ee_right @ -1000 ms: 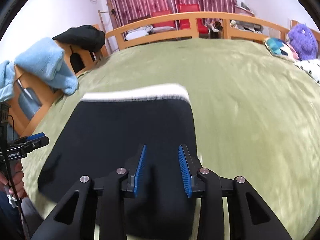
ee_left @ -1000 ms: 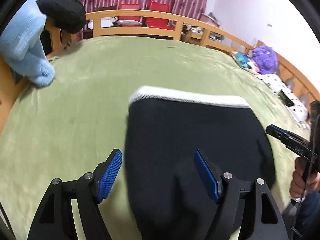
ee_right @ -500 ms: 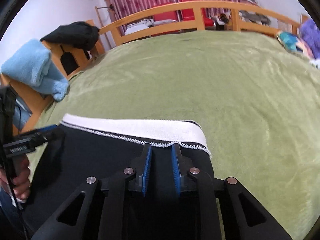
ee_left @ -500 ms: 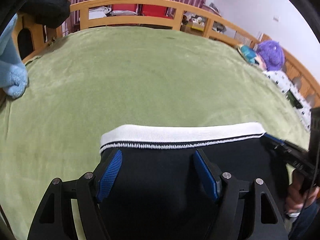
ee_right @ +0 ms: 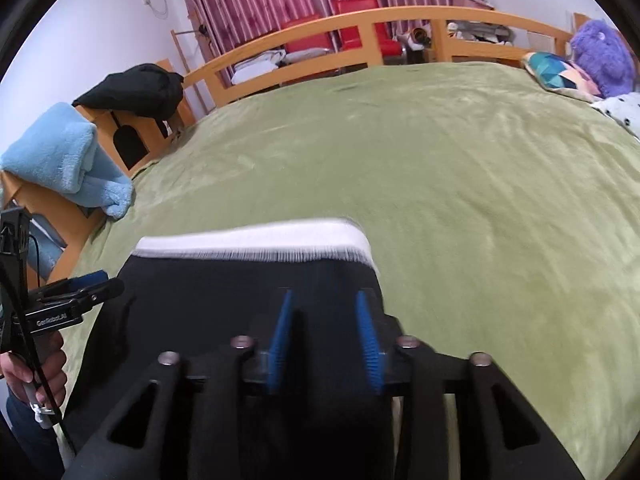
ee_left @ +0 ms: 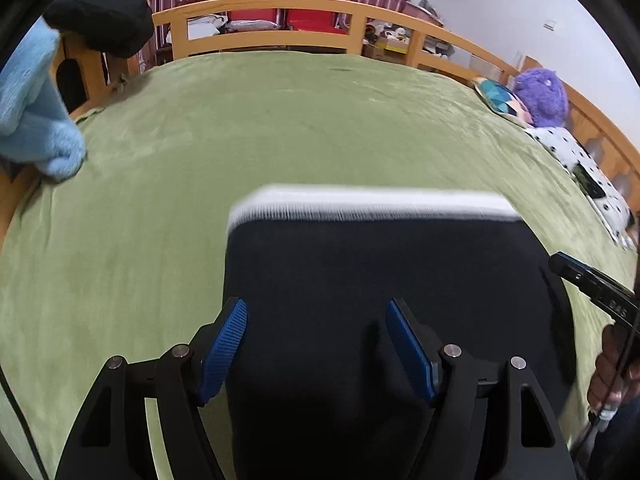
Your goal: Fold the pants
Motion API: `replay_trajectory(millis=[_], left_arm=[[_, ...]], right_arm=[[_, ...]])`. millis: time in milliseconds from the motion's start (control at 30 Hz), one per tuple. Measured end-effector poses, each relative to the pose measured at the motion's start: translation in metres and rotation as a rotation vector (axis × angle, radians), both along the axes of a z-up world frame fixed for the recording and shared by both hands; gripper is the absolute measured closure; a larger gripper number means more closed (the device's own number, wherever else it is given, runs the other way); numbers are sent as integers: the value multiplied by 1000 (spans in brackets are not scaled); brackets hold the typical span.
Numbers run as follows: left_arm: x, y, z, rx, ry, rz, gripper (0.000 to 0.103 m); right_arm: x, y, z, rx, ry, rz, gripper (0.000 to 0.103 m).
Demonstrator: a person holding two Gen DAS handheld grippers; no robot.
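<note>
I held both grippers over the near edge of a bed [ee_left: 280, 128] spread with a green blanket, where the pants [ee_left: 380, 280] — black, with a white waistband [ee_left: 372, 202] at the far side — lay folded in a dark block across the near middle of the bed.

My left gripper [ee_left: 316, 344] stood with its jaws wide, the blue pads set apart above the left part of the dark cloth; the left pad sat over the pants' left edge, and I could not tell whether either pad touched the fabric. My right gripper [ee_right: 326, 340] was over the right part of the pants, just short of the waistband; its jaws stood narrow and were opening, dark cloth showing between the pads though not pressed by them.

In the right wrist view a hand [ee_right: 40, 368] held the left gripper's handle at the near left. A light blue towel [ee_right: 68, 160] hung over the wooden bed rail [ee_right: 320, 36] on the far left, a black garment [ee_right: 132, 88] beside it. A purple plush toy [ee_left: 540, 96] and a patterned cushion [ee_left: 500, 98] sat at the far right — red chairs [ee_left: 280, 0] and striped curtains beyond the rail.
</note>
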State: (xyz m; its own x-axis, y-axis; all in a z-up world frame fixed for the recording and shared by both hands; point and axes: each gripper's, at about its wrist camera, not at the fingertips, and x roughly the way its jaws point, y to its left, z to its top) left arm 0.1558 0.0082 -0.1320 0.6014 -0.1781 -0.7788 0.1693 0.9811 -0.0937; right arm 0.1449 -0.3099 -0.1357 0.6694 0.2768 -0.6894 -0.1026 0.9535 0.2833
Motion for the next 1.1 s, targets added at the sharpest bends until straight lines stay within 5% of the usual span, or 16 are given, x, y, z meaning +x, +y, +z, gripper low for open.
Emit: replay_trajectory(millis=[233, 433, 633, 867, 1100], left_arm=[[-95, 4, -30, 41, 45, 0, 28], [-129, 24, -32, -34, 90, 80, 23], [-149, 8, 12, 29, -6, 100, 25], [-161, -19, 69, -1, -92, 113, 24], [-189, -44, 106, -2, -163, 124, 14]], right_arm=[[-73, -19, -27, 17, 55, 2, 66], [-106, -19, -36, -37, 122, -14, 65], [-138, -16, 12, -46, 49, -67, 68], [-169, 2, 79, -69, -41, -95, 33], [-206, 7, 125, -122, -97, -126, 26]])
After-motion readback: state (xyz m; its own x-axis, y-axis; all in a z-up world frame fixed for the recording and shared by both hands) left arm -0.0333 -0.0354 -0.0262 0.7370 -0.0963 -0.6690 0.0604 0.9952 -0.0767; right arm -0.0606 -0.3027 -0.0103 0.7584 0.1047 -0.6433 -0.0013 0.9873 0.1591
